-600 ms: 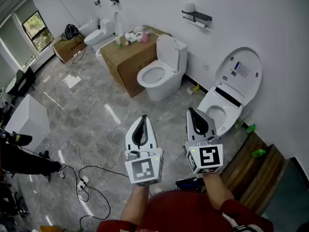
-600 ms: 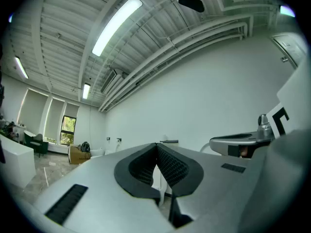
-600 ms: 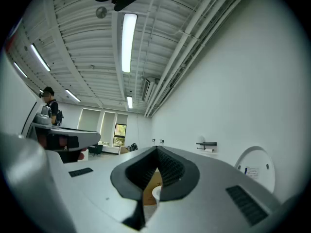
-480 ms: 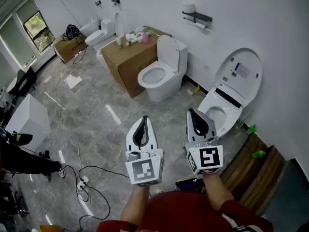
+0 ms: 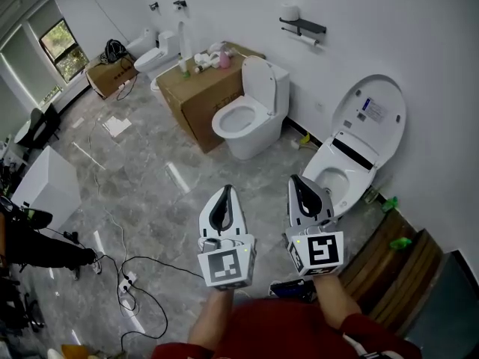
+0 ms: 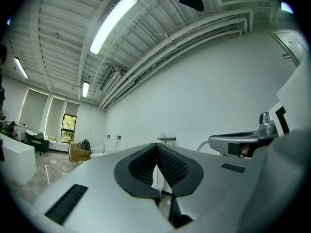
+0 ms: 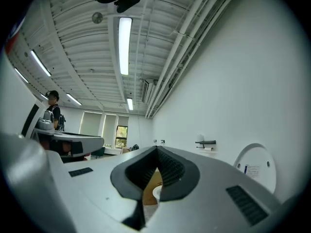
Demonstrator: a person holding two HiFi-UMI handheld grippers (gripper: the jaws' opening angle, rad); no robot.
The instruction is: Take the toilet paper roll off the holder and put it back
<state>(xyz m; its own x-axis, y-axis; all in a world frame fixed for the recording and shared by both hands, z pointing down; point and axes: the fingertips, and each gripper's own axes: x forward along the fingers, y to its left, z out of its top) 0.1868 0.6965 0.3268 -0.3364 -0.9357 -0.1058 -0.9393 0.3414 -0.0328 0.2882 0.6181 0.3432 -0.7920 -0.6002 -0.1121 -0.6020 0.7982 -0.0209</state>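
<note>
Room: white-walled washroom display on a grey stone floor (image 5: 150, 178), with ceiling strip lights in both gripper views.
Toilet paper roll: toilet paper roll (image 5: 305, 40) hangs sideways on the bar under the holder, high on the far wall, well apart from both tools. A second roll (image 5: 292, 11) stands upright on top.
Holder: dark wall-mounted holder (image 5: 303, 25), roughly level, and fixed above and to the right of the nearer toilet.
Around it: white toilet (image 5: 243, 114) with its lid up, set against a cardboard box (image 5: 198, 92) that carries bottles. An open-lidded toilet (image 5: 352, 152) stands further right, and cables trail across the floor at lower left.
Left tool: left tool (image 5: 224, 193) has its jaws together with nothing between them, and it points towards the far wall.
Right tool: right tool (image 5: 296, 181) is likewise closed and empty, level with the left and just beside it.
Step in hand: judged as the approach; the roll is not yet reached and removal has not begun.
Method: walk closer, passing between the two toilets. Spread one tool's jaws before arrival and take the hanging roll across its width. Slide it along the bar towards the free end rather than pulling outward.
Risk: soft paper may crush or unwind under a hard squeeze, and the upright roll could be knocked off.
</note>
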